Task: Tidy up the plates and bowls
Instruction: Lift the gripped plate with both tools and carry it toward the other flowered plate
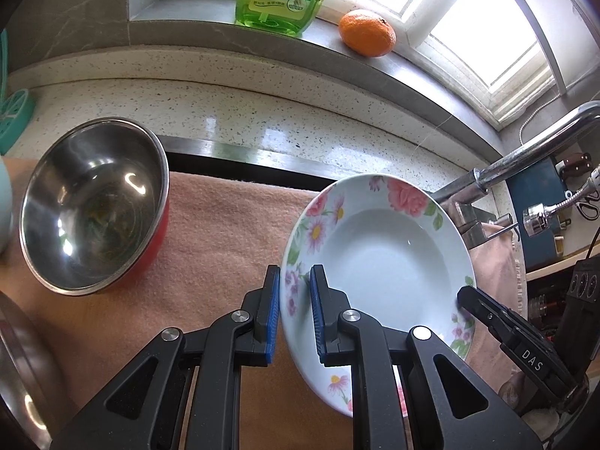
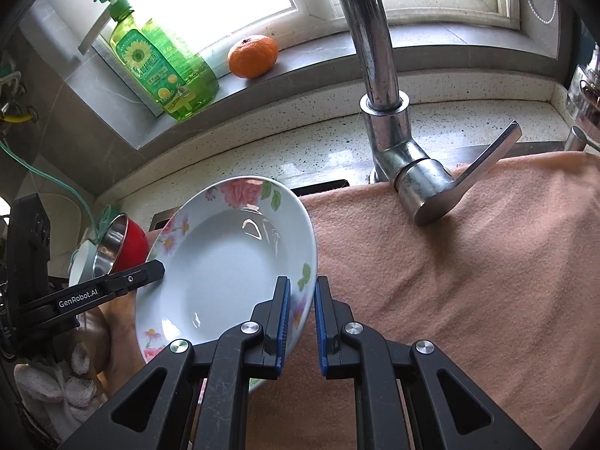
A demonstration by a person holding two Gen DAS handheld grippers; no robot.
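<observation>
A floral plate (image 1: 378, 258) hangs tilted above a peach towel (image 1: 225, 232) spread over the kitchen sink, pinched at opposite edges of its rim by 2 hand-held grippers. The left gripper (image 1: 295, 313) is clamped on the flowered rim nearest the bowls; the right gripper (image 2: 302, 318) bites the far edge, its blue pads closed tight on the china. The 2-sided hold looks like a way to keep a wide, shallow dish steady, since 1 narrow pinch on a rim would let it swing.

Left of the plate, a steel bowl with a red outside (image 1: 93, 206) sits on the towel, leaning toward the camera, with a pale bowl (image 2: 80, 262) just behind it. The towel appears to serve as a soft landing for the crockery. The faucet (image 2: 378, 86) rises right behind the plate, close enough that a careless lift could knock it. On the windowsill, well apart from the work, stand a green bottle of dish soap (image 2: 165, 71) and an orange (image 2: 253, 56).
</observation>
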